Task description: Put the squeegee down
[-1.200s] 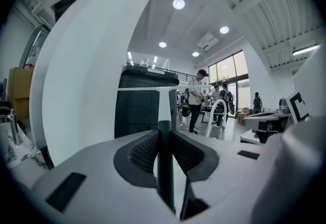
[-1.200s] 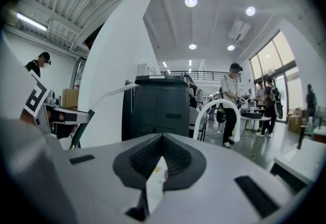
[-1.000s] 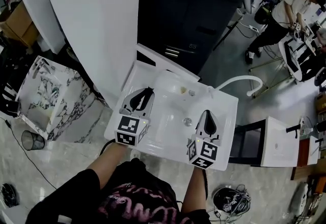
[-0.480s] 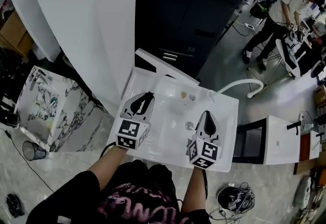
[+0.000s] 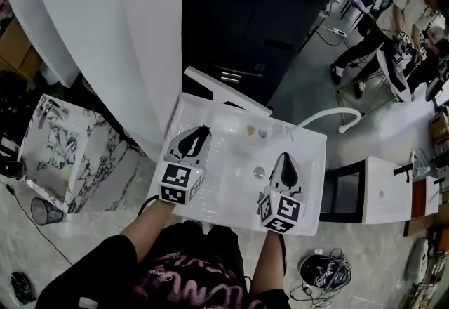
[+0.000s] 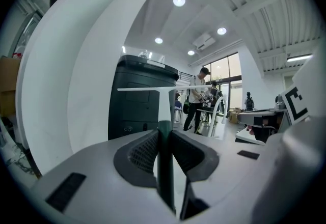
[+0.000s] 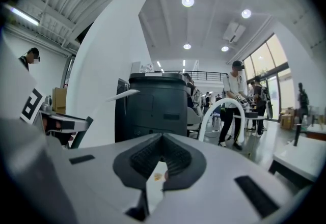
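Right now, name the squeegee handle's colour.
The squeegee handle is dark green, white toward the blade; the left gripper view shows it best.

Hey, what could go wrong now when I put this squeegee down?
1. The squeegee in the left claw seems to reach past the sink's back edge toward the cabinet; let go there, it may tip off.
2. Lowered into the basin, it could knock the small bits near the drain.

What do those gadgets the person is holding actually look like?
The left gripper and right gripper are pale grey wedges, each tapering to two jaws lined with black ribbed pads. Each carries a white cube printed with black square markers. The person wears a black top with pink lettering.
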Action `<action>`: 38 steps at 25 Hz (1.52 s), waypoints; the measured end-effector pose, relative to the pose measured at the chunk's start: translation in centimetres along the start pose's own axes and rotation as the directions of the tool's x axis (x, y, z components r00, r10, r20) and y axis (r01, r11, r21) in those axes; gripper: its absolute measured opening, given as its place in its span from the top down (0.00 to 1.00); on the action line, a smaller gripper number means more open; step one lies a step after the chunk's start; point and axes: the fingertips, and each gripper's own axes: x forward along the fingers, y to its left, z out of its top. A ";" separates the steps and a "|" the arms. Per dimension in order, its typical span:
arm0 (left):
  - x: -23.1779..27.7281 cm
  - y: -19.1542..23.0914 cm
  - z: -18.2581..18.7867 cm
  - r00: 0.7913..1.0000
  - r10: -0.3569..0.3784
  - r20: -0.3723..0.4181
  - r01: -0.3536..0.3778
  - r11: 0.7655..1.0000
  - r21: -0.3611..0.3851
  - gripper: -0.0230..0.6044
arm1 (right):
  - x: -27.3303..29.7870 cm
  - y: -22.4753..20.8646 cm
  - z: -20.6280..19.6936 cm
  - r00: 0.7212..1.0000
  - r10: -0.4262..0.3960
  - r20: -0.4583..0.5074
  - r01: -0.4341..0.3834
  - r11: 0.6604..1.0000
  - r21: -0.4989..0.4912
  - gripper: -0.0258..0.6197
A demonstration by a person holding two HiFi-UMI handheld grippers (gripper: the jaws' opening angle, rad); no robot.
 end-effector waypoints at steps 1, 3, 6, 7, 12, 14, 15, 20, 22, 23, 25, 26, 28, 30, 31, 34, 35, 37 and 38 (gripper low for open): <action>0.1 0.0 0.0 1.000 0.002 -0.001 -0.002 1.000 -0.001 0.83 | 0.0 -0.1 0.1 1.000 -0.001 0.001 0.001 1.000 -0.003 0.93; 0.3 0.0 0.1 1.000 0.008 -0.001 -0.008 1.000 -0.004 0.83 | 0.3 -0.4 0.3 1.000 0.002 0.006 -0.002 1.000 -0.006 0.93; 0.5 -0.1 0.2 1.000 0.021 -0.003 -0.021 1.000 -0.004 0.83 | 0.6 -0.7 0.4 1.000 0.013 0.010 -0.013 1.000 -0.008 0.93; 0.5 -0.2 0.2 1.000 0.026 -0.005 -0.026 1.000 -0.001 0.83 | 0.7 -0.9 0.3 1.000 0.017 0.009 -0.017 1.000 -0.006 0.93; 0.6 -0.4 0.6 0.998 0.068 -0.003 -0.068 0.998 0.005 0.83 | 1.4 -1.6 0.3 0.998 0.055 0.007 -0.055 0.998 -0.007 0.93; 0.8 -0.5 1.1 0.996 0.088 0.002 -0.088 0.996 0.007 0.83 | 1.6 -2.1 0.3 0.997 0.071 0.008 -0.071 0.997 -0.001 0.93; 0.9 -0.6 1.3 0.995 0.098 0.003 -0.098 0.995 0.009 0.83 | 1.7 -2.4 0.4 0.997 0.078 0.010 -0.078 0.997 -0.001 0.93; 1.0 -1.3 2.5 0.989 0.147 0.019 -0.148 0.989 0.026 0.83 | 2.7 -3.3 0.9 0.991 0.129 0.034 -0.130 0.992 0.008 0.93; 1.0 -1.8 2.9 0.987 0.161 0.025 -0.162 0.986 0.034 0.83 | 3.0 -3.4 1.0 0.988 0.150 0.037 -0.150 0.989 0.006 0.93; 1.1 -2.0 3.0 0.986 0.167 0.028 -0.168 0.985 0.043 0.83 | 3.1 -3.5 1.0 0.987 0.158 0.038 -0.158 0.987 0.005 0.93; 1.2 -2.3 3.3 0.984 0.175 0.033 -0.177 0.982 0.063 0.83 | 3.3 -3.7 1.2 0.984 0.170 0.045 -0.170 0.985 0.006 0.93; 1.2 -2.4 3.4 0.983 0.180 0.035 -0.182 0.981 0.067 0.83 | 3.4 -3.9 1.3 0.984 0.174 0.051 -0.174 0.985 0.006 0.93; 1.3 -2.6 3.6 0.981 0.190 0.038 -0.192 0.979 0.067 0.83 | 3.6 -4.2 1.5 0.982 0.181 0.059 -0.182 0.983 0.005 0.93; 1.3 -2.7 3.8 0.979 0.199 0.040 -0.201 0.977 0.070 0.83 | 3.7 -4.3 1.8 0.980 0.189 0.064 -0.190 0.982 0.004 0.93; 1.3 -2.7 3.9 0.978 0.202 0.042 -0.205 0.976 0.071 0.83 | 3.8 -4.4 2.0 0.979 0.193 0.067 -0.194 0.981 0.004 0.93; 1.4 -2.7 4.4 0.976 0.211 0.046 -0.214 0.974 0.070 0.83 | 4.0 -4.5 2.3 0.977 0.202 0.070 -0.202 0.979 0.002 0.93; 1.4 -2.7 4.5 0.976 0.214 0.046 -0.217 0.974 0.071 0.83 | 4.1 -4.5 2.4 0.977 0.203 0.071 -0.203 0.979 0.001 0.93; 1.5 -2.7 4.5 0.975 0.219 0.046 -0.221 0.973 0.071 0.83 | 4.2 -4.5 2.4 0.976 0.204 0.078 -0.205 0.979 -0.004 0.93; 1.5 -2.6 4.5 0.974 0.221 0.045 -0.223 0.972 0.071 0.83 | 4.3 -4.5 2.5 0.975 0.206 0.081 -0.206 0.979 -0.010 0.93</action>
